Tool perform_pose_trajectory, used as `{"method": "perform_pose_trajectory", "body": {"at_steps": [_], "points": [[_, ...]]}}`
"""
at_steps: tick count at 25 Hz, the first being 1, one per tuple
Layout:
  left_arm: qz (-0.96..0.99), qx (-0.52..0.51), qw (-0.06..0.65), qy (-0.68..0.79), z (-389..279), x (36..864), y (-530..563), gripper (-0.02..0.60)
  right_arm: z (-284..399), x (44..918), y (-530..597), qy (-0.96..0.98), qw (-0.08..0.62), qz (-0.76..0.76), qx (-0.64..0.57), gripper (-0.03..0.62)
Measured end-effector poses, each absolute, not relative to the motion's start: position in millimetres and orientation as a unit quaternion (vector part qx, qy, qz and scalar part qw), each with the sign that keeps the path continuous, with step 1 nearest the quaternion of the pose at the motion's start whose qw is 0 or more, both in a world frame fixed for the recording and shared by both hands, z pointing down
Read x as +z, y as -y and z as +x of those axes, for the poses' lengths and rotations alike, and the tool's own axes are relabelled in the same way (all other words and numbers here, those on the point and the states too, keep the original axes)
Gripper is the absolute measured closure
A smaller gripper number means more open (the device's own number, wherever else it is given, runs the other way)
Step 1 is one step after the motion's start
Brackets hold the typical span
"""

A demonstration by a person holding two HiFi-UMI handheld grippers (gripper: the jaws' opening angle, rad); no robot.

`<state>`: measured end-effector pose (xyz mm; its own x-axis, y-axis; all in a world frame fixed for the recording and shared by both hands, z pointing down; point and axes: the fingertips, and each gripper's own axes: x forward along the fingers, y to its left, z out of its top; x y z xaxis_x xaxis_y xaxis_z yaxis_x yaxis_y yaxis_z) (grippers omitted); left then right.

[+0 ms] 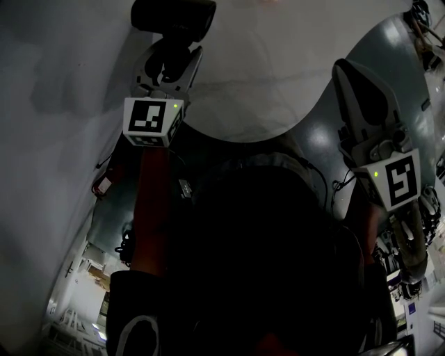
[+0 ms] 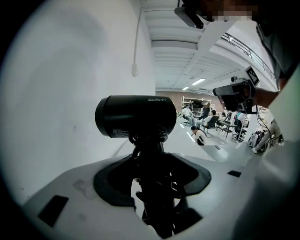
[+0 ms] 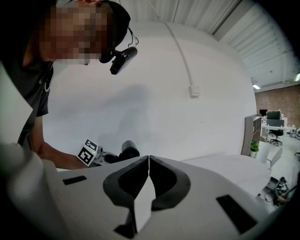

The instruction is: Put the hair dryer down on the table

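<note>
The black hair dryer [image 1: 174, 17] is at the top of the head view, beyond the far side of the white round table [image 1: 257, 90]. My left gripper [image 1: 170, 59] is shut on its handle, below the barrel. The left gripper view shows the barrel [image 2: 136, 117] lying crosswise above the jaws, with the cord-wrapped handle [image 2: 157, 187] clamped between them. I cannot tell whether the dryer touches the table. My right gripper [image 1: 358, 87] is at the table's right edge, shut and empty. Its pads meet in the right gripper view [image 3: 148, 164], which also shows the dryer [image 3: 127, 151] far off.
A white wall [image 1: 55, 83] rises close on the left, with a conduit and box [image 3: 193, 89] on it. My dark torso [image 1: 264, 257] fills the lower head view. Seated people and desks [image 2: 206, 122] are far back in the room. Grey floor [image 1: 403, 55] lies to the right of the table.
</note>
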<state>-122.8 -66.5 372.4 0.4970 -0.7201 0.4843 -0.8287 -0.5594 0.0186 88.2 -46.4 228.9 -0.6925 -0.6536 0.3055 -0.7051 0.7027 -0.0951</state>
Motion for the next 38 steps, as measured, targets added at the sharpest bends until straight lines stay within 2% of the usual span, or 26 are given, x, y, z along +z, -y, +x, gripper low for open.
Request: {"method": "perform_pose_trajectory", "body": {"at_steps": [38], "points": [[0.834, 0.272, 0.210, 0.431, -118.7, 471.3, 85.2, 0.350, 90.2, 259.6, 62.4, 0.909, 0.142, 0.368, 0.136, 0.586]]}}
